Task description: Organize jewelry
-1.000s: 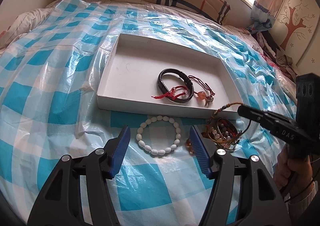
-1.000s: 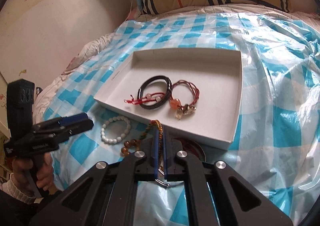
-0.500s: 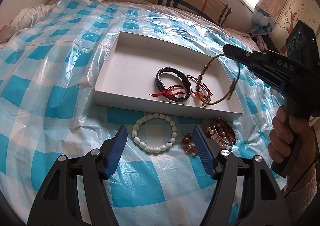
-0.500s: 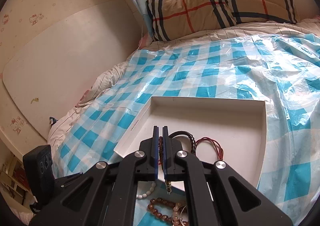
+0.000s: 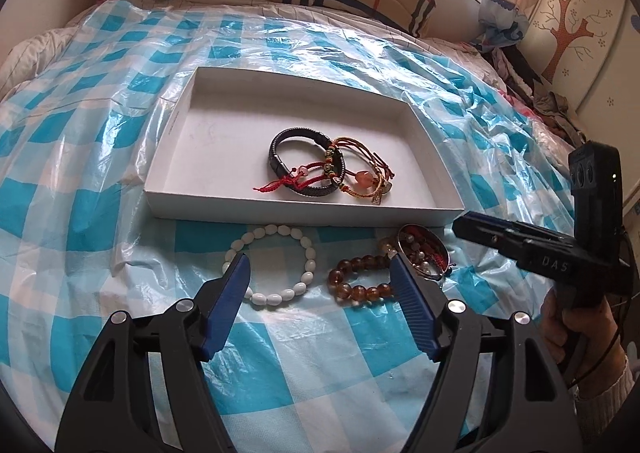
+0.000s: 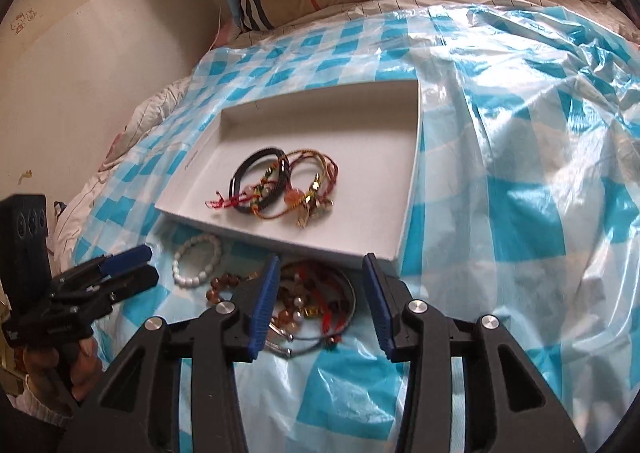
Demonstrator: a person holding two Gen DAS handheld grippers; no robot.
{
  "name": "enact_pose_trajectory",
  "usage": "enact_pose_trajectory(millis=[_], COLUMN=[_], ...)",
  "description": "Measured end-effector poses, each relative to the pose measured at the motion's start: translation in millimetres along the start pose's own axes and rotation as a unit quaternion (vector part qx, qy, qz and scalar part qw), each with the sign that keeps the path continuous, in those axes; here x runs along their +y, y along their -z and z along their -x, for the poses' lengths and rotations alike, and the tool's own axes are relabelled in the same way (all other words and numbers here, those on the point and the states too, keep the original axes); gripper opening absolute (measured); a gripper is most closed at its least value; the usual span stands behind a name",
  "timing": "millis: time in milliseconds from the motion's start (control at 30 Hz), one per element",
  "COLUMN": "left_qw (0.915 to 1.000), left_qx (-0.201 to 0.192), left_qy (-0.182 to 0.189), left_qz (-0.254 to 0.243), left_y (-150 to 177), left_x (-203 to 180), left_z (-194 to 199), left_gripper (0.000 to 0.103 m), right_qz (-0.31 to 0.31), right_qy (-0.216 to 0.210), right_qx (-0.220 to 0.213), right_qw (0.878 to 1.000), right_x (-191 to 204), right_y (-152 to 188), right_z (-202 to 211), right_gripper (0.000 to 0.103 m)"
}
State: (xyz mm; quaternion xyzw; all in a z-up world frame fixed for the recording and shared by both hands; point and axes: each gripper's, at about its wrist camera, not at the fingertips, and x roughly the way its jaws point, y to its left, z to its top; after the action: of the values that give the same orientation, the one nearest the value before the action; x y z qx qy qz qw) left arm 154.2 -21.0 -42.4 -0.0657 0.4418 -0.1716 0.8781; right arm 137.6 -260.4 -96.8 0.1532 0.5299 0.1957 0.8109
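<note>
- Right hand-held gripper (image 6: 318, 301) hangs just past the near edge of the shallow white cardboard tray (image 6: 408, 189), its blue pads parting and nothing between them.
- A moment ago those pads were pinched on a braided yellow-and-red cord bracelet with green beads (image 5: 340, 169); now that bracelet lies inside the tray, draped over the black leather band (image 5: 298, 157) and the red string bracelet with an orange bead (image 5: 362, 176).
- So one more piece is put away, and three pieces sit together in the tray's near half.
- Left hand-held gripper (image 5: 320, 293) has its pads spread and opening wider, poised low over the white oval-bead bracelet (image 5: 276, 257) on the blue-and-white checked plastic sheet (image 5: 100, 157) that covers the bed; the pads flank the beads without pressing on them.
- Beside it lies a brown amber-bead bracelet (image 5: 360, 281), and just right of that a tangled heap of bangles and beaded strings (image 6: 316, 301), directly under the right gripper.
- My guess is the white beads go next, with the heap the fiddliest lot left to sort.
</note>
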Motion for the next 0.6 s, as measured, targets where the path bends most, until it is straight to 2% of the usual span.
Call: enact_pose_trajectory(millis=[100, 167, 233, 300, 367, 467, 533, 600], left_qw=[0.9996, 0.9988, 0.9981, 0.9981, 0.9983, 0.9984, 0.9982, 0.9979], left_qx=[0.004, 0.008, 0.011, 0.016, 0.019, 0.021, 0.021, 0.019], left_qy=[-0.006, -0.011, -0.020, -0.021, -0.022, -0.022, -0.023, -0.026], left_qz=[-0.026, -0.046, -0.057, -0.055, -0.050, -0.047, -0.051, -0.056], left_y=[-3, -3, -2, -2, -2, -1, -1, -1], left_x=[-10, -14, -15, -11, -7, -4, -5, -5], left_z=[-1, -2, -3, -4, -6, -6, -5, -3], left_gripper=[0.071, 0.073, 0.074, 0.074, 0.074, 0.074, 0.074, 0.074], right_qz=[-0.004, -0.007, 0.006, 0.027, 0.051, 0.073, 0.073, 0.067], right_qy=[0.005, -0.007, -0.017, -0.020, -0.003, -0.004, -0.012, -0.027], right_qx=[0.013, 0.019, 0.018, 0.019, 0.030, 0.050, 0.047, 0.041], right_qw=[1.000, 1.000, 1.000, 0.999, 0.998, 0.996, 0.996, 0.997], right_x=[-4, -4, 3, 12, 22, 29, 29, 29], right_y=[6, 7, 5, 3, 2, 7, 10, 11], right_z=[-10, -16, -18, -20, -27, -39, -38, -31], right_gripper=[0.042, 0.046, 0.069, 0.076, 0.082, 0.080, 0.066, 0.064])
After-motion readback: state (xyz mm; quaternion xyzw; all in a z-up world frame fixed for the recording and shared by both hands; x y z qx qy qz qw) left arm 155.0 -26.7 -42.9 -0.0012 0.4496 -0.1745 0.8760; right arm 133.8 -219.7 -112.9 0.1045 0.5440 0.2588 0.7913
